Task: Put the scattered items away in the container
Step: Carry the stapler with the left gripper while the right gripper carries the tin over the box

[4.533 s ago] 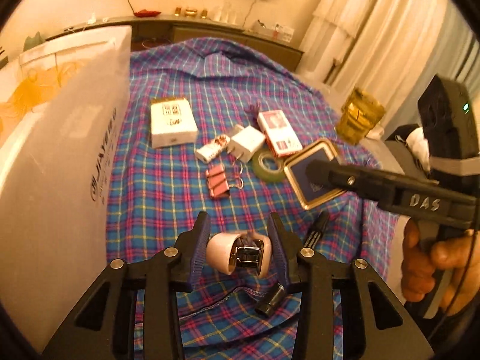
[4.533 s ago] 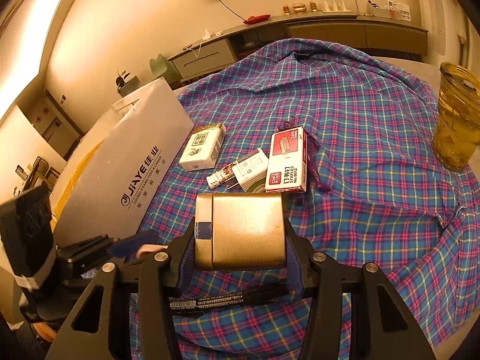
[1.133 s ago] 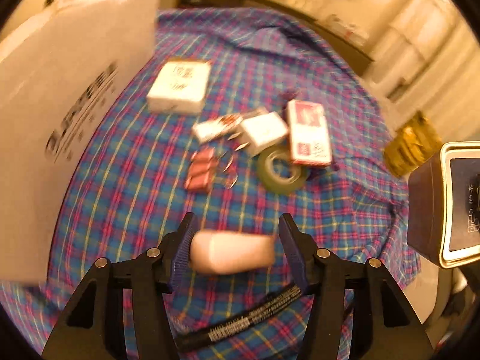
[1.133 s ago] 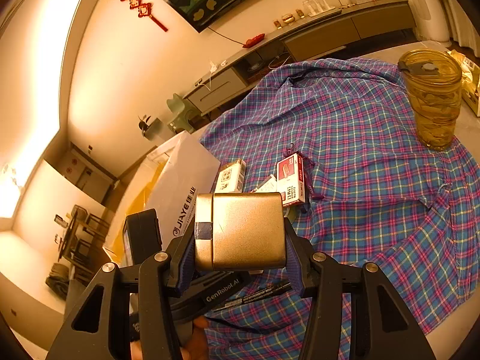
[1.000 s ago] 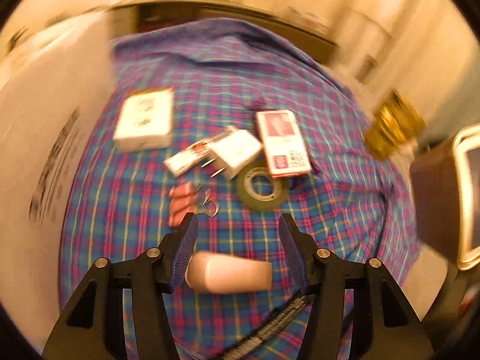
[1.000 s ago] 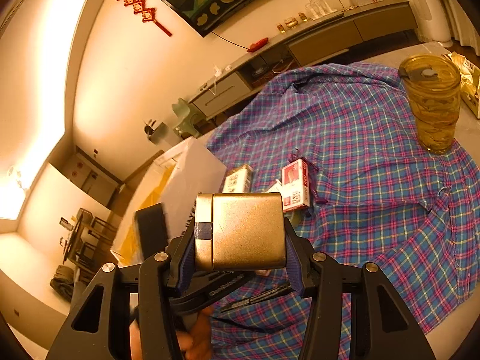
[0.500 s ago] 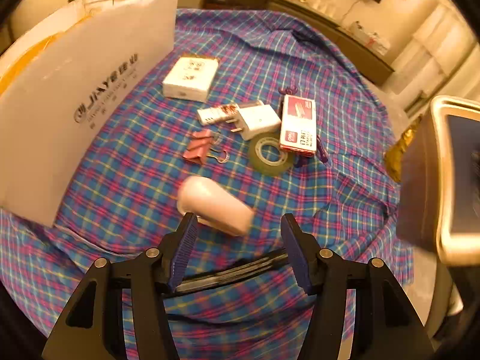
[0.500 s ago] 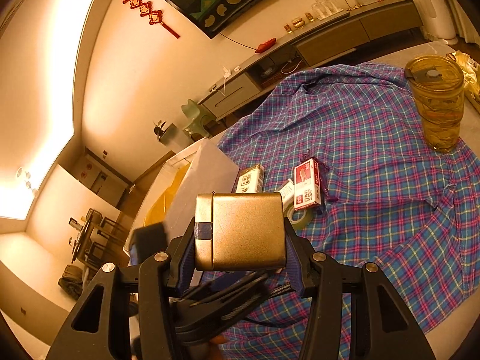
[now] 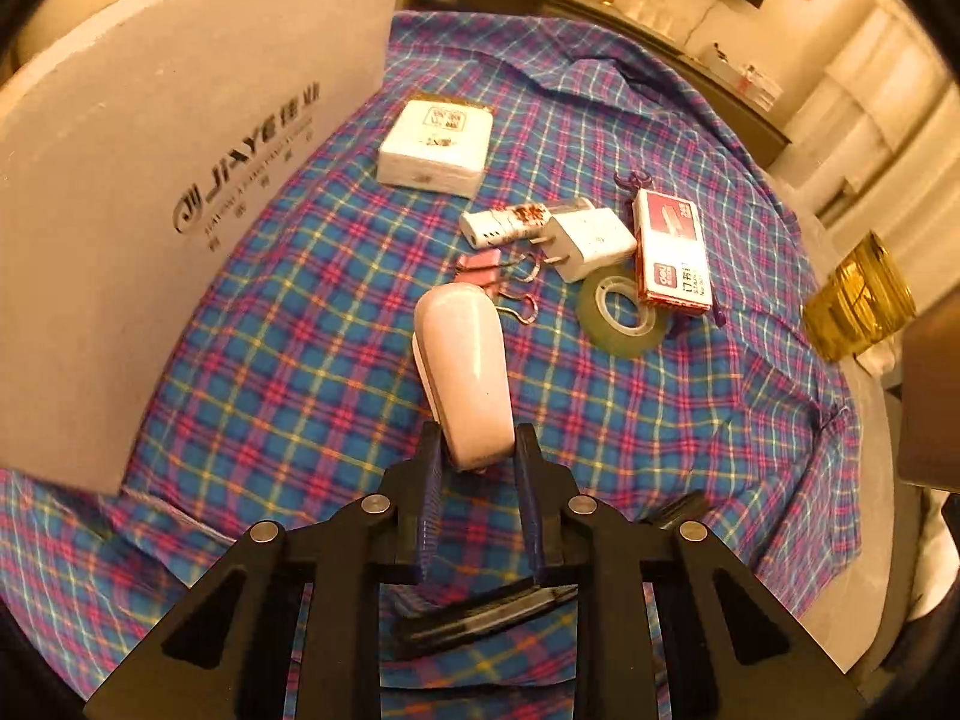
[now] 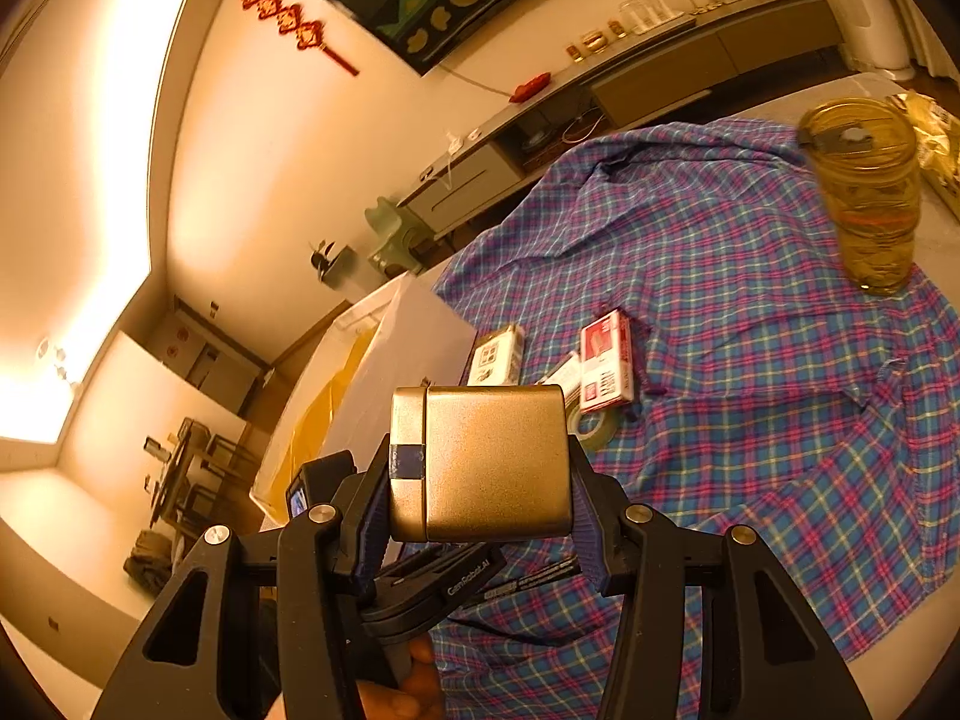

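We are in transport: left tool [image 9: 477, 450] grips the pink case [image 9: 465, 369], right tool [image 10: 480, 483] grips the gold box [image 10: 489, 462]. Next, release both over the white container [image 9: 162, 180].

Warm amber indoor light, fairly dim. Bright glare along the ceiling strip [image 10: 120, 138] at upper left of the right view. Strong fisheye bending, black corners. Jar [image 10: 864, 192] slightly blurred; plaid cloth [image 9: 312, 372] sharp.
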Demonstrator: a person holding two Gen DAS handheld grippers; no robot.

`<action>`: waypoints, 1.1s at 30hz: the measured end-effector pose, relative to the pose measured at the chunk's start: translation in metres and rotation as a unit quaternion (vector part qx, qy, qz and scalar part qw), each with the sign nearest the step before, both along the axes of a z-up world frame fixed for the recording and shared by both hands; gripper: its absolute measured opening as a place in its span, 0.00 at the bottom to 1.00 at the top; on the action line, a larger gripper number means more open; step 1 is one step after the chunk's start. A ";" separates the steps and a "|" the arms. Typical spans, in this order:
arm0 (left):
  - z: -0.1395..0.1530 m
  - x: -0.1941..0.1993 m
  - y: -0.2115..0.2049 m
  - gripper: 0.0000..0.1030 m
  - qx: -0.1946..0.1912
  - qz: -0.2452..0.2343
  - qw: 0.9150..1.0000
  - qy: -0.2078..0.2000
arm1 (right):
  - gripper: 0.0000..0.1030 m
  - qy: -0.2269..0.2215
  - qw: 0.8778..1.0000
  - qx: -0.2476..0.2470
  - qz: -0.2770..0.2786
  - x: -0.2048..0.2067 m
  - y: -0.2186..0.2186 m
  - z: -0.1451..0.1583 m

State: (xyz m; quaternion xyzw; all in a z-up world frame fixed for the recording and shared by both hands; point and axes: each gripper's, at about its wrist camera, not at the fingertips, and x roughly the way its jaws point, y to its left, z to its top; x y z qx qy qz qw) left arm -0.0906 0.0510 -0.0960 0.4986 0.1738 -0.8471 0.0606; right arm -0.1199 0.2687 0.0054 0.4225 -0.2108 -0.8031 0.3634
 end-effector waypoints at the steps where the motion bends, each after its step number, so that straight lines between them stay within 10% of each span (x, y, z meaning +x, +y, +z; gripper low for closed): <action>1: 0.001 -0.001 -0.004 0.23 0.002 -0.003 1.000 0.007 | 0.50 0.000 1.000 0.005 0.002 0.000 -0.003 -0.002; 6: 0.001 -0.004 -0.011 0.24 -0.004 -0.018 1.000 0.001 | 0.50 -0.007 1.000 0.029 0.005 -0.002 -0.017 -0.014; 10: -0.001 -0.008 -0.022 0.51 -0.025 0.023 0.999 -0.011 | 0.50 -0.011 0.999 0.042 0.008 -0.003 -0.025 -0.021; 12: -0.002 -0.012 -0.023 0.49 -0.008 0.015 1.000 -0.001 | 0.50 -0.011 0.999 0.048 0.010 -0.003 -0.029 -0.023; 13: -0.001 -0.013 -0.022 0.24 -0.011 0.006 1.000 0.005 | 0.50 -0.010 0.999 0.052 0.012 -0.004 -0.032 -0.024; 33: 0.099 0.063 -0.053 0.22 -0.028 -0.040 0.991 0.123 | 0.50 0.020 0.994 0.090 0.053 0.030 -0.075 -0.023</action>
